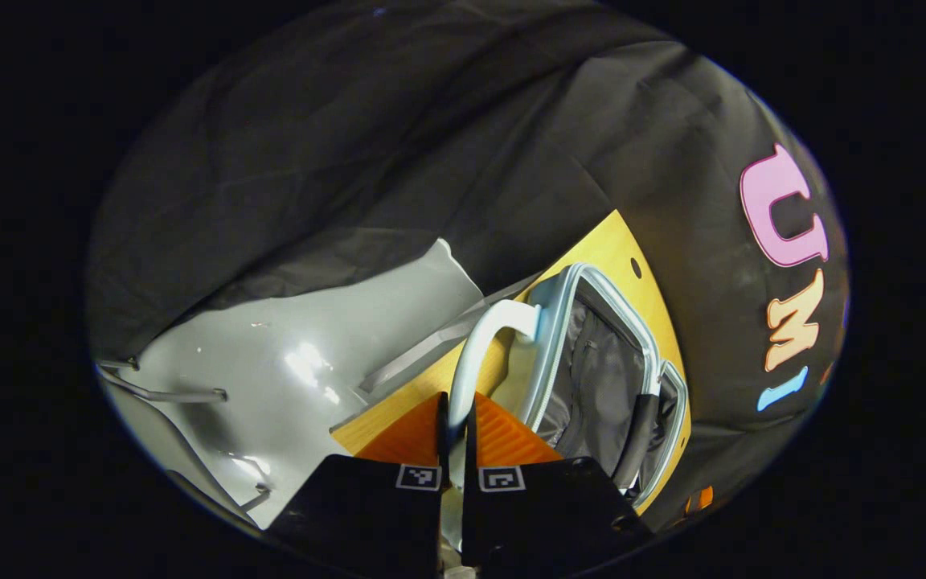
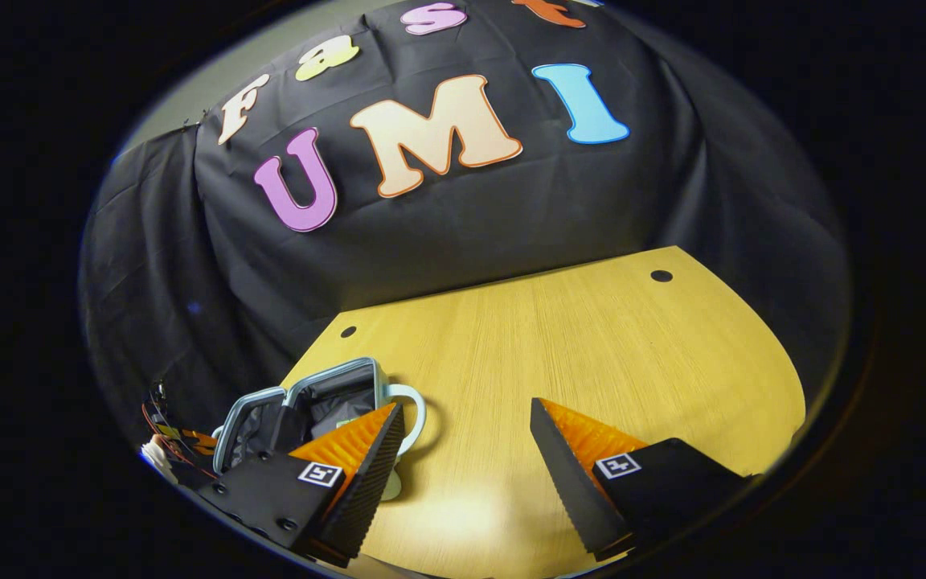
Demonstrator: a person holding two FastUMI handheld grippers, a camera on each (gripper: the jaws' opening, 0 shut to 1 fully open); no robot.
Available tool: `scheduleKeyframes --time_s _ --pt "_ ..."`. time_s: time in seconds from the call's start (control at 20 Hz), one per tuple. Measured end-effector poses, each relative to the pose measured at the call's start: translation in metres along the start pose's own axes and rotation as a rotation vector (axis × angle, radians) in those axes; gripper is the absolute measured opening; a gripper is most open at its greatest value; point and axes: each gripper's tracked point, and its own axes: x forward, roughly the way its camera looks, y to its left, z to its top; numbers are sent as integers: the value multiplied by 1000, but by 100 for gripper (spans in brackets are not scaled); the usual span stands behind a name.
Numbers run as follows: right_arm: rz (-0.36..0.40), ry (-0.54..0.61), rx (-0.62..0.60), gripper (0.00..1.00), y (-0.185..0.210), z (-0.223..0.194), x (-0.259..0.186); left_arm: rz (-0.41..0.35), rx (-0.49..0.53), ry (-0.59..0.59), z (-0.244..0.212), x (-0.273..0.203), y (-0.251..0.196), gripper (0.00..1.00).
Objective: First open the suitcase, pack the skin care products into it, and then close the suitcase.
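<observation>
The small suitcase [image 1: 553,338] lies open on the yellow wooden table [image 1: 616,241], with a pale blue rim and grey lining inside. Its white looped handle [image 1: 475,338] runs down between my left gripper's fingers, and the left gripper [image 1: 455,398] is shut on it. In the right gripper view the same suitcase [image 2: 334,366] sits at the table's left edge, its handle [image 2: 417,414] just behind one finger. My right gripper [image 2: 465,406] hangs open above bare tabletop [image 2: 592,338] with nothing between its fingers. Something pale lies inside the case, too small to identify.
Grey floor [image 1: 286,354] with thin metal bars [image 1: 165,394] lies beyond the table's edge in the left gripper view. Black cloth walls close in behind the table. The tabletop has small round holes [image 2: 661,276]. Loose wires [image 2: 161,434] hang by the suitcase.
</observation>
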Motion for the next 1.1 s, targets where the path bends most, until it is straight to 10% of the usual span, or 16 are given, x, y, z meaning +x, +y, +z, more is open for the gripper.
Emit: scheduleKeyframes --time_s 0.45,0.75,1.1 --pt "59 27 -7 98 13 -10 11 22 51 -12 6 -80 -72 2" --pt "77 24 10 98 8 -9 17 62 272 -69 -11 -120 -138 2" --pt "86 19 -5 98 -5 -6 16 -31 381 -74 -43 -148 -229 3"
